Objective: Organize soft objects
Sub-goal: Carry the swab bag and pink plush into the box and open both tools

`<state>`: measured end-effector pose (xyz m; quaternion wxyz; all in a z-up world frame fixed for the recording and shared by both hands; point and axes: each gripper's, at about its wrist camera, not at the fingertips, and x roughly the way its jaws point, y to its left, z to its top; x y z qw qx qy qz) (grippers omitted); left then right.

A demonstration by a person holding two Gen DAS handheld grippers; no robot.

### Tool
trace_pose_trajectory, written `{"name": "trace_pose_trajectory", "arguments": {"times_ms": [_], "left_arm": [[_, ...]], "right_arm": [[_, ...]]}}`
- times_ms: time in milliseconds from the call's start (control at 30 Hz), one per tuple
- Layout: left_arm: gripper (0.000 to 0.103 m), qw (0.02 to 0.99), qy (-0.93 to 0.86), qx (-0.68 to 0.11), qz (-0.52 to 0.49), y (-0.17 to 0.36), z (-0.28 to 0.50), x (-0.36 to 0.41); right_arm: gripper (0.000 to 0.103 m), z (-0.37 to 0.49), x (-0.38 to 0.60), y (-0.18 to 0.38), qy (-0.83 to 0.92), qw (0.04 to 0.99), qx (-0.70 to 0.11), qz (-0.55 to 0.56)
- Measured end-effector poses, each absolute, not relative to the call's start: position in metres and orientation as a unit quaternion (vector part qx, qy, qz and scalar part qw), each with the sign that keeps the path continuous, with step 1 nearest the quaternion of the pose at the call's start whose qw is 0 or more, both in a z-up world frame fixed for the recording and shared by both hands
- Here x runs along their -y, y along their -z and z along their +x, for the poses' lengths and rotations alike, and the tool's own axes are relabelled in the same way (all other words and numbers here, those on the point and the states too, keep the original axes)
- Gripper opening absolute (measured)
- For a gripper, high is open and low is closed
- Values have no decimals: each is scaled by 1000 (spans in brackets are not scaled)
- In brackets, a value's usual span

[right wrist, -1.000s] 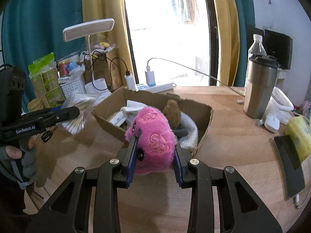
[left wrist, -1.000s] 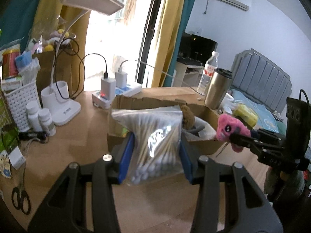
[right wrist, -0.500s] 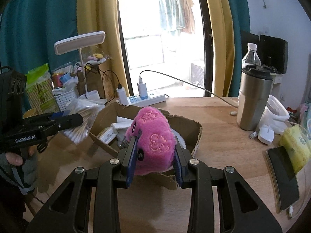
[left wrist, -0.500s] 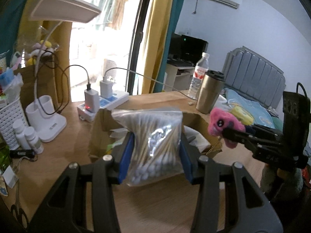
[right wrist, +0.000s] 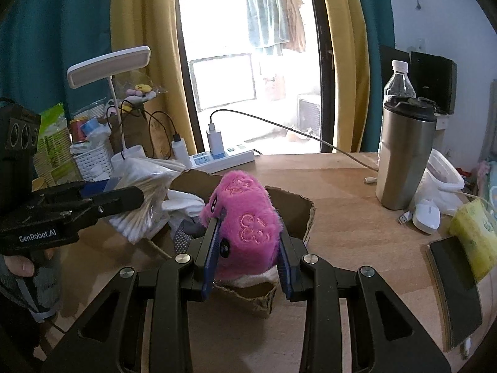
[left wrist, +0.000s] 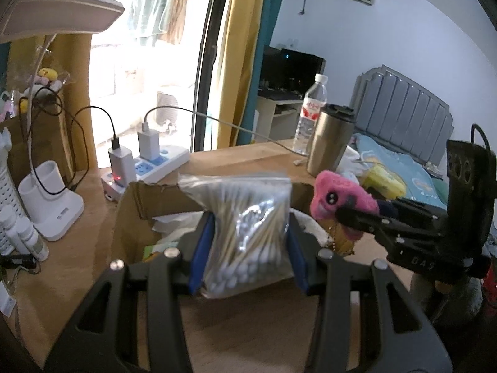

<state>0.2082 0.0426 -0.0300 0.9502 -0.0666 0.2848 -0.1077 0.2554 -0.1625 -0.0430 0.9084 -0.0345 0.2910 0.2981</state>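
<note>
- The left gripper [left wrist: 247, 242] is clamping a clear bag [left wrist: 245, 227] of cotton swabs between its blue pads; the bag is standing roughly upright, swab sticks running top to bottom, white tips bunched at the lower end, sealed edge up.
- The bag is hanging over the near side of the cardboard box [left wrist: 146, 199] on the wooden table [left wrist: 74, 248].
- The right gripper [right wrist: 248, 248] is squeezing a pink plush [right wrist: 245, 217] at its sides; the plush's long axis is running away from the camera, and its black eye is facing left against the left pad.
- The plush is sitting above the box's near right corner [right wrist: 257, 295], over white cloth [right wrist: 183, 202] inside.
- The left view is showing the plush's face, its bead chain dangling below, and a bed [left wrist: 403, 115] behind; the right view is hiding these.
- The right view is showing the person's hand [right wrist: 21, 267] under the left gripper, plus a mouse [right wrist: 427, 214] and a phone [right wrist: 453, 283] beside the steel tumbler [right wrist: 403, 158].
- Both views are showing the lamp [right wrist: 108, 65] and power strip [right wrist: 223, 158].
</note>
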Motion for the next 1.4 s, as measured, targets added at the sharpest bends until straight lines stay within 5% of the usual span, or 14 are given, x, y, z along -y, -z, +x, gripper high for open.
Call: {"name": "trace_pose_trajectory", "arguments": {"times_ms": [1400], "left_arm": [[48,926,111,-359,-48,87,258,-22]], "right_arm": [[38,278,140,83,-298,896,-324,-64]]}}
